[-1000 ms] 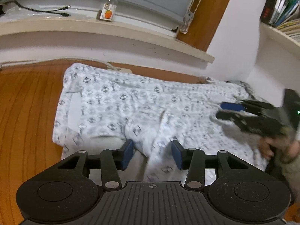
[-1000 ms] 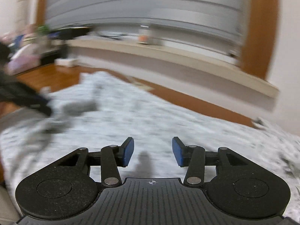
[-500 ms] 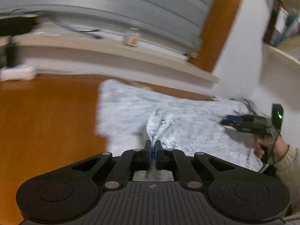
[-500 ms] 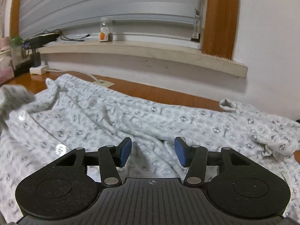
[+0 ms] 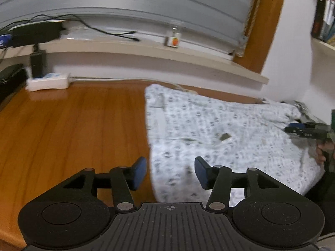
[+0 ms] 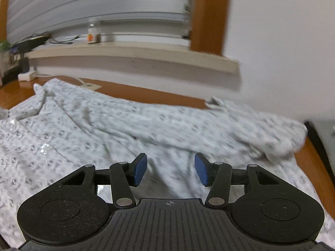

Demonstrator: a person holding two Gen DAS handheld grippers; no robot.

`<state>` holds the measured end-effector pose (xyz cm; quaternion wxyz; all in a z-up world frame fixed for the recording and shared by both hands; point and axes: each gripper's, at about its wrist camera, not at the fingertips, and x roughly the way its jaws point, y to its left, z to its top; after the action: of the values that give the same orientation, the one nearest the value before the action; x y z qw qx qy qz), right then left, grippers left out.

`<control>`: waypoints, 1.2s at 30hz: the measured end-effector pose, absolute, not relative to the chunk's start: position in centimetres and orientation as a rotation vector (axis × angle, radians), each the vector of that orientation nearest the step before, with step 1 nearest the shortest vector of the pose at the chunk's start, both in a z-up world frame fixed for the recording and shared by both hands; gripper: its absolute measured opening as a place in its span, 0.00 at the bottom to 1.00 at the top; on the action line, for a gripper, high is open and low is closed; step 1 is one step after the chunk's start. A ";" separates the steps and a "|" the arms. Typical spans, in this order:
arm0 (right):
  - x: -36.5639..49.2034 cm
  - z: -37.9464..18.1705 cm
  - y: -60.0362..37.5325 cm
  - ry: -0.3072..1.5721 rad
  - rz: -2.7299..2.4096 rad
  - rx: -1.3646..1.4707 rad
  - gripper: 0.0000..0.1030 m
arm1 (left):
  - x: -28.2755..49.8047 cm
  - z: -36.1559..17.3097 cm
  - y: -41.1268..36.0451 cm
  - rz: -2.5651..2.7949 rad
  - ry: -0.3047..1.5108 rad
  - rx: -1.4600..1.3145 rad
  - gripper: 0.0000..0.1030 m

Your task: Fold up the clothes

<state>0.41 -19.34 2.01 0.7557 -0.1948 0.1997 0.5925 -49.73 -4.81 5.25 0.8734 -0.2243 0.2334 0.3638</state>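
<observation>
A white shirt with a small grey pattern lies spread on the wooden floor. My left gripper is open above the shirt's near left edge, with nothing between its blue pads. In the left wrist view the right gripper shows at the far right over the shirt, held by a hand. The right wrist view shows the right gripper open low over the rumpled shirt, whose sleeve end lies bunched at the right. Both views are blurred.
A window sill runs along the back wall with a small bottle, cables and a black box. A white power strip lies on the floor at left. Books stand on a shelf at right.
My left gripper was shut on a fold of the shirt half a second ago; it has let go, opened and swung left. The right gripper has stayed open and moved right over the shirt.
</observation>
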 end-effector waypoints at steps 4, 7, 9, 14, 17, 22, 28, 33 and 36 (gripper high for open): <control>1.5 1.2 -19.3 0.451 1.269 -0.460 0.50 | -46.7 5.5 -4.3 0.718 0.500 -0.422 0.63; 2.1 0.6 -19.1 0.456 1.242 -0.484 0.49 | -44.2 5.8 -2.6 0.691 0.503 -0.398 0.64; 2.8 0.4 -19.5 0.474 1.258 -0.452 0.49 | -42.9 5.9 -0.7 0.688 0.507 -0.402 0.64; 4.0 0.7 -20.6 0.532 1.281 -0.434 0.49 | -40.0 5.4 5.3 0.712 0.542 -0.400 0.65; 4.6 2.1 -20.5 0.547 1.296 -0.396 0.49 | -38.6 4.6 8.9 0.737 0.568 -0.395 0.65; 6.5 4.7 -18.5 0.456 1.223 -0.374 0.58 | -37.0 3.7 13.5 0.721 0.574 -0.434 0.65; 11.4 4.3 -15.1 0.524 1.141 -0.339 0.58 | -35.5 2.8 17.0 0.685 0.592 -0.447 0.55; 11.4 3.4 -11.8 0.571 1.210 -0.423 0.65 | -34.8 2.2 17.6 0.647 0.613 -0.418 0.45; 11.2 2.7 -10.7 0.589 1.224 -0.492 0.63 | -34.8 2.3 17.4 0.658 0.620 -0.385 0.18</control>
<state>11.21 -10.75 2.75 0.7501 -0.2251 0.2697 0.5603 -34.78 17.41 2.28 0.8816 -0.1849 0.2977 0.3161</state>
